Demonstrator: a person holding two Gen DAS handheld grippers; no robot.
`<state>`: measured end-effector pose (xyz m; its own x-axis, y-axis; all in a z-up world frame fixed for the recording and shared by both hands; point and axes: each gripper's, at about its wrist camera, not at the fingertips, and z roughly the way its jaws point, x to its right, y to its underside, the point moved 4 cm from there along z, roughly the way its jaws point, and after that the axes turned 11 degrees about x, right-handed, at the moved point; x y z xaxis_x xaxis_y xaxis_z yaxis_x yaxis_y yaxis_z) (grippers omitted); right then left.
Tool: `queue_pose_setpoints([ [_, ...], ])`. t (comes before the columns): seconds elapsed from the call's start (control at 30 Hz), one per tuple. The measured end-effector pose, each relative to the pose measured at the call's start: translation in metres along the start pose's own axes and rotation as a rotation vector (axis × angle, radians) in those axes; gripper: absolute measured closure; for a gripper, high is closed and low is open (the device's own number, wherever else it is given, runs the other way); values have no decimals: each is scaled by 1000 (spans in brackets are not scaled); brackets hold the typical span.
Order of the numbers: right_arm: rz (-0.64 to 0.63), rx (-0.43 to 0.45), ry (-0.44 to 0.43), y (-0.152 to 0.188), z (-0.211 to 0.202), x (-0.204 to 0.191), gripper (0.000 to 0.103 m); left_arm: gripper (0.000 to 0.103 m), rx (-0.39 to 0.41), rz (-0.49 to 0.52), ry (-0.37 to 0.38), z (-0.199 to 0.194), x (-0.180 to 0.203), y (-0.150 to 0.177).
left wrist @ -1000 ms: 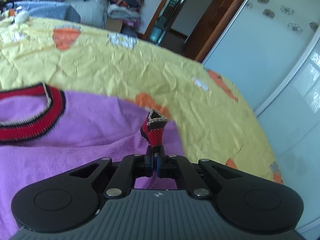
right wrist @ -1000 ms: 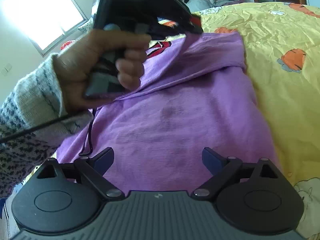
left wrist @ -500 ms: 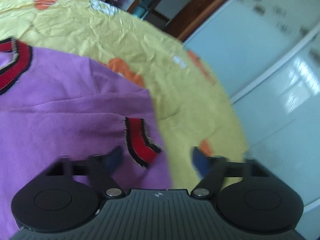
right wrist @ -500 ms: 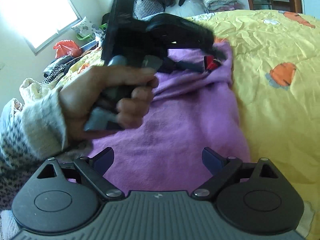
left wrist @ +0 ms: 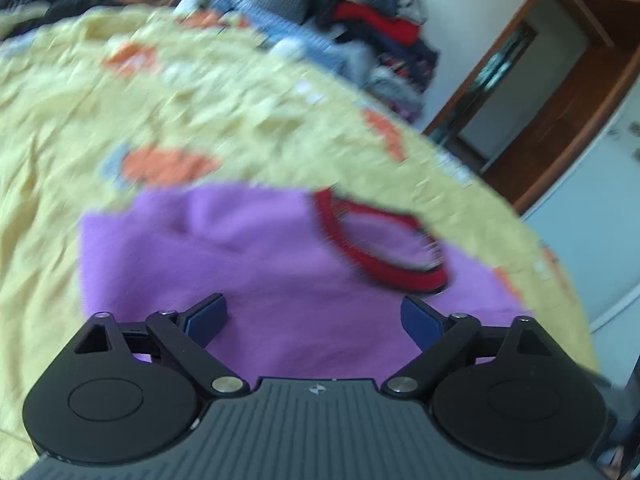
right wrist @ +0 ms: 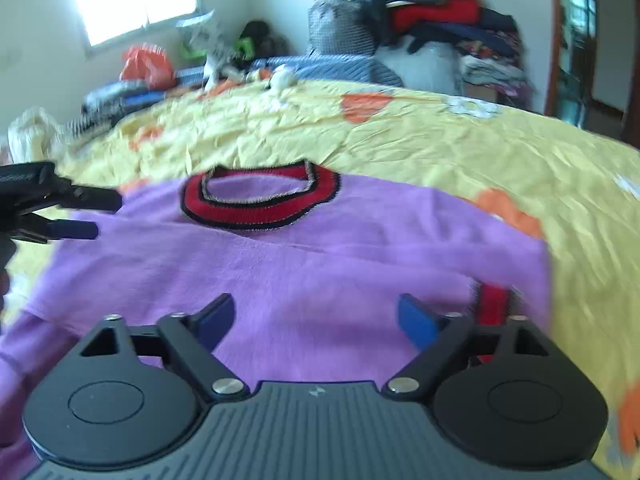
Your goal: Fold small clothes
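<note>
Right gripper (right wrist: 316, 322), nearest: jaws apart, just been closing a little, nothing clamped; purple fleece sweater (right wrist: 304, 276) lies under the gap. Red-and-black sleeve cuff (right wrist: 494, 304) at 3 o'clock of it, folded onto the body. Left gripper (left wrist: 314, 316): jaws apart, just been opening, empty, over the same sweater. Farther, at 12 o'clock, red collar band (right wrist: 260, 200) faces up. Sweater flat on yellow printed bedsheet (right wrist: 460, 144). Judgement: sleeves look turned in; body folds remain.
</note>
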<state>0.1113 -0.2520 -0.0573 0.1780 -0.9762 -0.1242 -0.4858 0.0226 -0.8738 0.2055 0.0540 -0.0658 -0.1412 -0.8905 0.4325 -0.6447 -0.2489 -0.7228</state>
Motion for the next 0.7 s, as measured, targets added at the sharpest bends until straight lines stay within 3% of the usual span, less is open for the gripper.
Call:
queue_pose_setpoints([
  [0.07,-25,-40,-29,6,19,-3,17,15,44,60,6,-4,-5,5],
  [0.13,-135,-35,27,9,21,-4,17,15,54,118,-1,-5,-5,8],
  [0.2,-103,-42,43,10,17,13,17,15,84,169,-50,-11,-11,13],
  [0.33,-85,-35,101,12,7,32,16,15,90,148,-89,-38,-18,11],
  [0.4,-71,-28,108,10,-5,25,15,12,102,152,-46,-59,-8,14],
  [0.47,-74,-10,34,11,-15,8,15,10,91,193,-8,-69,7,26],
  [0.57,-130,-58,10,25,-9,-14,14,12,8,285,-72,-52,9,51],
  [0.6,-163,-53,29,30,-5,-14,4,13,11,306,-90,-48,5,56],
  [0.67,-111,-43,50,31,-3,4,0,13,31,372,-130,-51,2,58],
  [0.7,-86,-46,61,29,-5,12,1,14,21,359,-146,-54,-2,57],
])
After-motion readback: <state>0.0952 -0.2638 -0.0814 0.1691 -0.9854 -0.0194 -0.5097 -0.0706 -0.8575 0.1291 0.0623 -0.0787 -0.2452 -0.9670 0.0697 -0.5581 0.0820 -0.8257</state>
